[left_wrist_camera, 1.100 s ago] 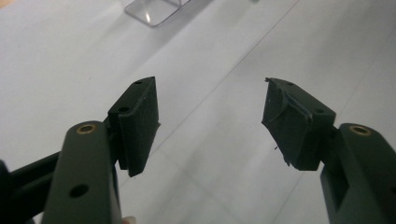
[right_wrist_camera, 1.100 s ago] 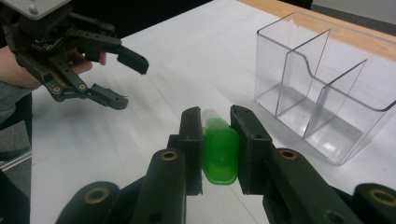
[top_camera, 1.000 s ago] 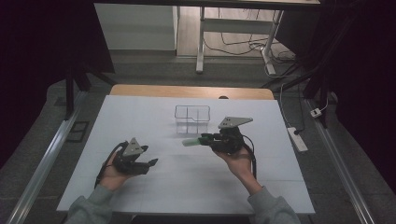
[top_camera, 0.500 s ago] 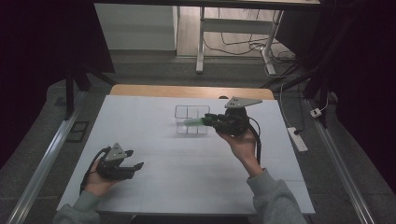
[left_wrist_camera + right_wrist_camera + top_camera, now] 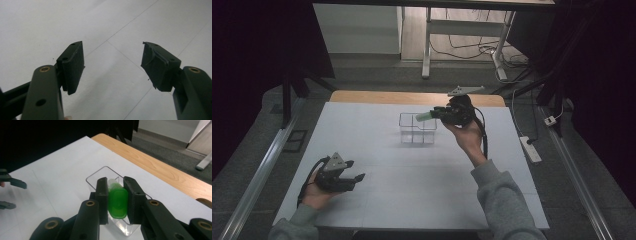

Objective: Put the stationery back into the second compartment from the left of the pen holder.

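Observation:
My right gripper (image 5: pixel 428 116) is shut on a small green bottle (image 5: pixel 117 199) with a pale cap (image 5: pixel 422 117). It holds the bottle lying sideways, just above a clear plastic box (image 5: pixel 417 128) with compartments at the table's middle back. In the right gripper view the bottle sits between the two black jaws, over the box (image 5: pixel 100 173). My left gripper (image 5: pixel 357 178) rests low near the table's front left, open, with nothing between its fingers (image 5: pixel 73 65).
The white table top (image 5: pixel 422 200) ends at a wooden strip (image 5: pixel 382 96) along the back edge. A power strip (image 5: pixel 531 149) lies off the table's right side. A metal rail (image 5: pixel 257 175) runs along the left.
My right gripper has carried the green bottle up and back, from in front of the box to above it. My left gripper has drawn back toward the front left corner.

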{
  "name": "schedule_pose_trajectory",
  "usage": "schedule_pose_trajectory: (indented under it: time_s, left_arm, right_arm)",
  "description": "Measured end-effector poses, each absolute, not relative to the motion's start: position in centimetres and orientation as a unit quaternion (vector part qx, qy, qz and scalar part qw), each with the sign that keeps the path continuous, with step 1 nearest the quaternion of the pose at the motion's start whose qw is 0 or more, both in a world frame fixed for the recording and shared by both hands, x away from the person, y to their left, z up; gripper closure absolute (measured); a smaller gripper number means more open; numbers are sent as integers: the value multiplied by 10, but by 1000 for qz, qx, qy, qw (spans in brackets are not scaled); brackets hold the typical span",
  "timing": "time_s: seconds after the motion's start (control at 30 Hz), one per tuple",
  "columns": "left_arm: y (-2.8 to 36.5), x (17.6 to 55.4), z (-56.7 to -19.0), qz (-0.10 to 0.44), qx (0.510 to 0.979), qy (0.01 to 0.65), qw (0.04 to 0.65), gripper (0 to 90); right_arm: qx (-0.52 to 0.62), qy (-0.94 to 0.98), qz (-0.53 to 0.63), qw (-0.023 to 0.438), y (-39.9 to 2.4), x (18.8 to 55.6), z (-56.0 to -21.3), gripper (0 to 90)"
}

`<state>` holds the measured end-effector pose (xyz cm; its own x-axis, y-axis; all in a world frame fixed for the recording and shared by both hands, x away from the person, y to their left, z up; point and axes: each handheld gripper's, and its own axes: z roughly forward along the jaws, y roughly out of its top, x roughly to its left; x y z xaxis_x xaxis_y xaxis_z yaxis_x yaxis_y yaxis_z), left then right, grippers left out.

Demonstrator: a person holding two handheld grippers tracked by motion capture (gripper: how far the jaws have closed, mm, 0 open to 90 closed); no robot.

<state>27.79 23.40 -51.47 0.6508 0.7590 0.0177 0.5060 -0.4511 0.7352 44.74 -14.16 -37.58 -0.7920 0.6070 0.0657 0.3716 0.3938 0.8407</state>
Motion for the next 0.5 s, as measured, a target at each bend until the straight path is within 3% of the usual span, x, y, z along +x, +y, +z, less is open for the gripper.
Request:
schedule_pose_trajectory:
  time_s: [0.37,0.5]
  left_arm:
    - [235,279,-516,173,835,378,360,339]
    - [235,279,-516,173,836,378,359,338]
  right_arm:
    - [305,834,445,114,-130,461,-394,731]
    - [310,828,453,116,-131,461,-399,564]
